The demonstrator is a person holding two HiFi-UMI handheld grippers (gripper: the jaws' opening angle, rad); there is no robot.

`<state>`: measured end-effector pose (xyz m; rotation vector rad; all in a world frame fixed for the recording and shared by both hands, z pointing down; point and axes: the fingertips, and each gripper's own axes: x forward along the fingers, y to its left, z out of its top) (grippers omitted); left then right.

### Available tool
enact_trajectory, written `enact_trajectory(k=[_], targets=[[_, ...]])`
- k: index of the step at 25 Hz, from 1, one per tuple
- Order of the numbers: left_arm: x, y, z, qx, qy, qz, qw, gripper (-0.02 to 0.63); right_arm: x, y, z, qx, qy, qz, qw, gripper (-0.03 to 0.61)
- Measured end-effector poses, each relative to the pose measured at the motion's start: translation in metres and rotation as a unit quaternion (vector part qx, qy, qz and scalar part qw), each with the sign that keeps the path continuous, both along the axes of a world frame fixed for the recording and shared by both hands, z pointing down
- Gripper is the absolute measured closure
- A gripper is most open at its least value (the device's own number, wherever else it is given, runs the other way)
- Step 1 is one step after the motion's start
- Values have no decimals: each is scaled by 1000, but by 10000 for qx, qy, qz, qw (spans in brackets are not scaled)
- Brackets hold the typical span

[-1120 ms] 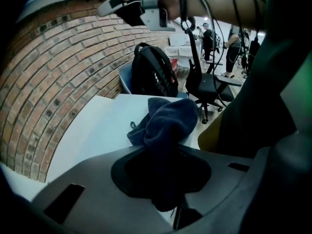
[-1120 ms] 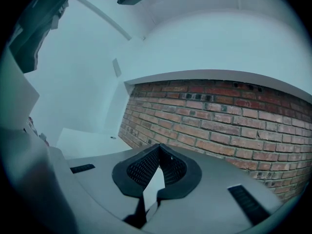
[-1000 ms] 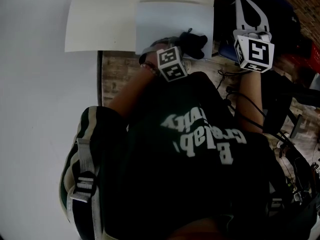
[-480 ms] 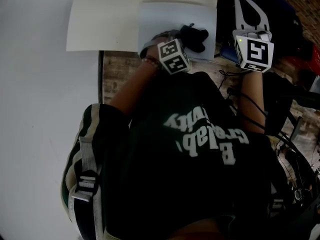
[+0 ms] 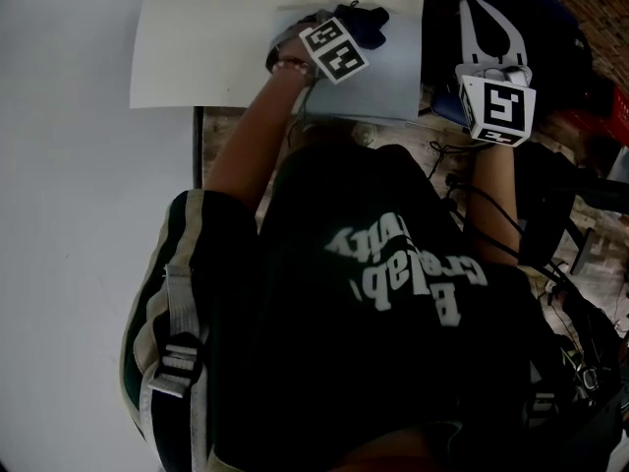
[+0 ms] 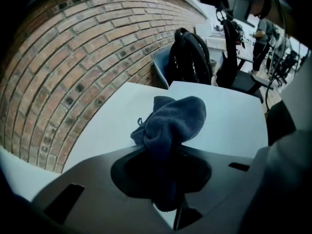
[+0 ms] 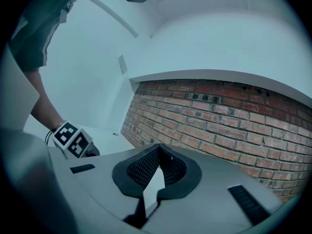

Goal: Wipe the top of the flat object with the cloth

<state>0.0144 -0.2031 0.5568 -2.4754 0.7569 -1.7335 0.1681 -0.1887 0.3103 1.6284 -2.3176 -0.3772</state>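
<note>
Black shirt [image 5: 393, 293] with white lettering fills the near part of the head view, and both forearms reach forward from it. Off to the right, the right tool [image 7: 157, 152] is held just beside the bench's right edge. Its ribbed jaws meet at the tips with nothing between them, and it points toward a brick wall [image 7: 219, 121]. Farther out, the left tool [image 6: 168, 147] is clamped tight on a dark blue cloth [image 6: 173, 118], which bunches up ahead of the jaws over the top of the pale flat object [image 6: 229, 123]. Whether the cloth presses on that surface cannot be told. The flat object lies on the white bench [image 5: 216, 47], along its right side, and the cloth is over the object's far end. Beyond the bench's far edge stands a black backpack [image 6: 192, 57], with the brick wall curving away to its left.
</note>
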Motion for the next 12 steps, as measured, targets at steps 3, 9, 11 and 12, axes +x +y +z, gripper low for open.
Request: enact_trajectory(k=[3, 9, 11, 12], targets=[[-1, -11, 0, 22, -49, -87, 9999, 538, 4, 0, -1, 18, -4, 50, 10000, 584], [-2, -11, 1, 20, -8, -128, 9999, 540, 7, 1, 1, -11, -73, 108, 9999, 584], [-2, -10, -1, 36, 13, -128, 9999, 541, 7, 1, 0, -9, -85, 95, 9999, 584], [-1, -10, -2, 56, 11, -114, 9999, 541, 6, 1, -1, -7, -86, 86, 9999, 584]])
